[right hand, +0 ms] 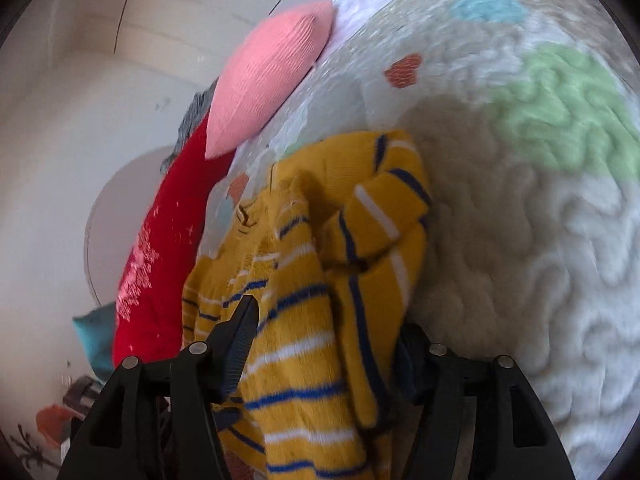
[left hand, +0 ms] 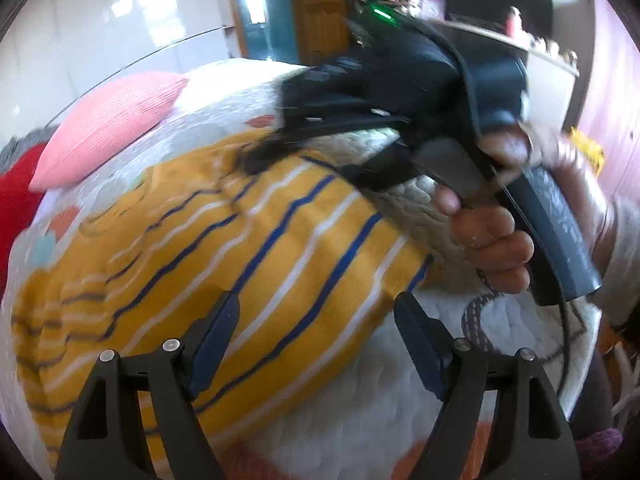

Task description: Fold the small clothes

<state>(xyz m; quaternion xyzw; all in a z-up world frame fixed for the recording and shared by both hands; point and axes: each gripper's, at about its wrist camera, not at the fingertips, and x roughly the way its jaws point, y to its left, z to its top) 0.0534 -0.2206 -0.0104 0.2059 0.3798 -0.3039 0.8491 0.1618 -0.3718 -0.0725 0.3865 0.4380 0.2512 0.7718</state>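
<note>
A yellow sweater [left hand: 256, 264] with blue and white stripes lies spread on the white quilted bed cover [left hand: 360, 420]. My left gripper [left hand: 318, 308] hovers over its near edge, open, with nothing between its fingers. In the left wrist view a hand [left hand: 492, 248] holds my right gripper [left hand: 298, 168], which reaches down to the sweater's far edge, blurred. In the right wrist view the sweater [right hand: 304, 360] is bunched, with a sleeve folded over, and fills the gap of my right gripper [right hand: 328, 320]. The left pad's ribbed face shows free; the right finger is mostly hidden by cloth.
A pink pillow [left hand: 112, 128] [right hand: 272, 76] lies beyond the sweater, with a red garment [left hand: 16, 200] [right hand: 160, 264] and something grey beside it at the bed's edge. The cover [right hand: 520, 240] carries green, blue and orange patches. A wooden door [left hand: 320, 8] and a shelf stand behind.
</note>
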